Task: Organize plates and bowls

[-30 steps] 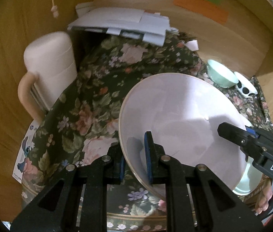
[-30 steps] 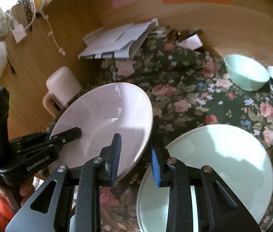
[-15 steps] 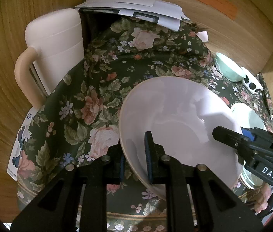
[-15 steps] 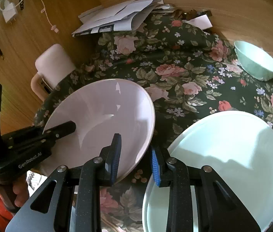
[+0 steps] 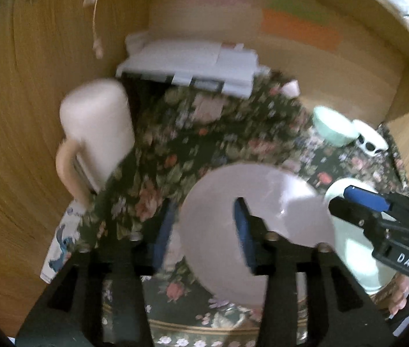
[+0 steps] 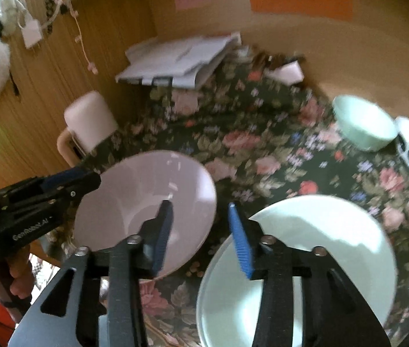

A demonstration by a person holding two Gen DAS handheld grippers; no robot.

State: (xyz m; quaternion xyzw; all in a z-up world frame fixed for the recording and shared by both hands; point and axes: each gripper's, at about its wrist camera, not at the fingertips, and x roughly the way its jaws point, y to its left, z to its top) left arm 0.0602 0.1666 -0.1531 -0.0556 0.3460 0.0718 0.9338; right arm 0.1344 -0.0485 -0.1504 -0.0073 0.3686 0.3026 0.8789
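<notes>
Both grippers tilt down over the floral tablecloth (image 6: 262,150); the left gripper (image 5: 201,231) is opening, its pads straddling the pink bowl's (image 5: 256,217) near-left rim without pressing; the right gripper (image 6: 200,231) is opening too, straddling the bowl's right rim; the pale green plate (image 6: 320,248) sits just right of the bowl.

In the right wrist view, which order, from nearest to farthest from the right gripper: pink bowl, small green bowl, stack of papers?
1. Pink bowl, just left of the right gripper.
2. Small green bowl, far right.
3. Stack of papers, against the back wall.
</notes>
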